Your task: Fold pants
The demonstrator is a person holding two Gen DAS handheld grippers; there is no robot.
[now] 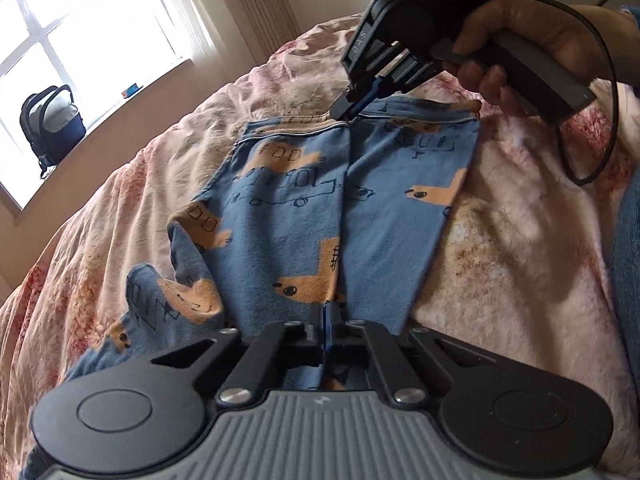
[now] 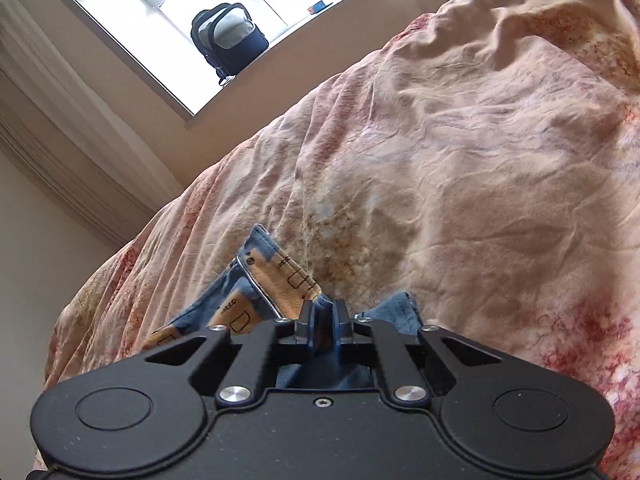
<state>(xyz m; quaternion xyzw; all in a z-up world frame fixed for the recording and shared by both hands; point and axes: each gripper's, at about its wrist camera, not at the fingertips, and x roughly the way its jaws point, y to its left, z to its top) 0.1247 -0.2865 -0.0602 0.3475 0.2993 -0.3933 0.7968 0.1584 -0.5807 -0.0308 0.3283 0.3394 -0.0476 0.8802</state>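
Blue pants (image 1: 288, 200) with an orange truck print lie on a pink floral bedspread (image 1: 500, 240), folded lengthwise with a ridge down the middle. My left gripper (image 1: 330, 312) is shut on the near end of that ridge. My right gripper (image 1: 346, 114) is shut on the far hem edge, held by a hand. In the right wrist view the right gripper (image 2: 325, 308) pinches blue cloth between its fingers, and a piece of the pants (image 2: 256, 280) bunches up to its left.
The wrinkled bedspread (image 2: 460, 160) covers the whole bed. A dark backpack (image 1: 52, 124) stands on the windowsill at the far left, also in the right wrist view (image 2: 228, 38). A black cable (image 1: 600, 80) loops from the right gripper's handle.
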